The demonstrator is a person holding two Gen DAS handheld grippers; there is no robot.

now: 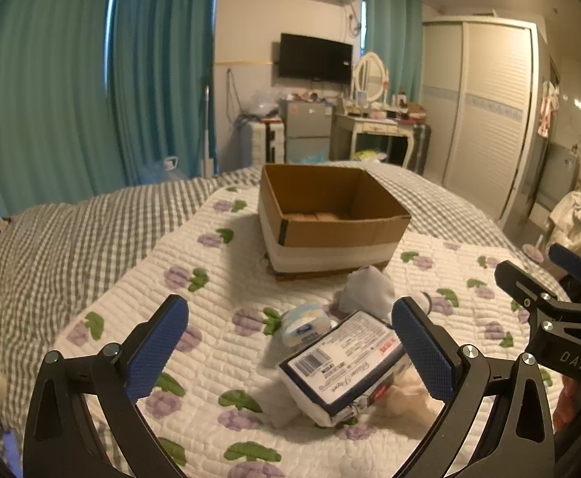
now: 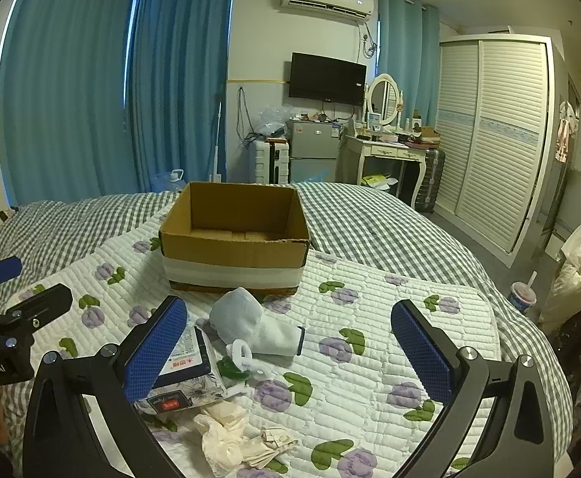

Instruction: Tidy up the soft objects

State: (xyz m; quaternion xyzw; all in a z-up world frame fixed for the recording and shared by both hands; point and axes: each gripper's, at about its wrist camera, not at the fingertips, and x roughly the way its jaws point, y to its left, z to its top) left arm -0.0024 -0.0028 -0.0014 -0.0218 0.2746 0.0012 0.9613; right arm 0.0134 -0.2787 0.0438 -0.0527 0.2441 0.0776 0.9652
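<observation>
Hovering with left gripper (image 1: 290, 350) and right gripper (image 2: 290, 350) both wide open and empty, about to pick the near tissue pack (image 1: 342, 370) for the far cardboard box (image 1: 330, 215).

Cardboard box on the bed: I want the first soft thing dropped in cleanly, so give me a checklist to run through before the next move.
1. Cardboard box open at the top and upright: ok.
2. Room inside the box: ok, only its bare bottom shows.
3. Left gripper open and holding nothing: ok.
4. Right gripper open and holding nothing: ok.
5. Tissue pack between the left gripper's fingers: not ok, it sits off to the right, beside the right finger.
6. Glove free to lift: cannot tell, a small white piece lies against its near edge.
</observation>
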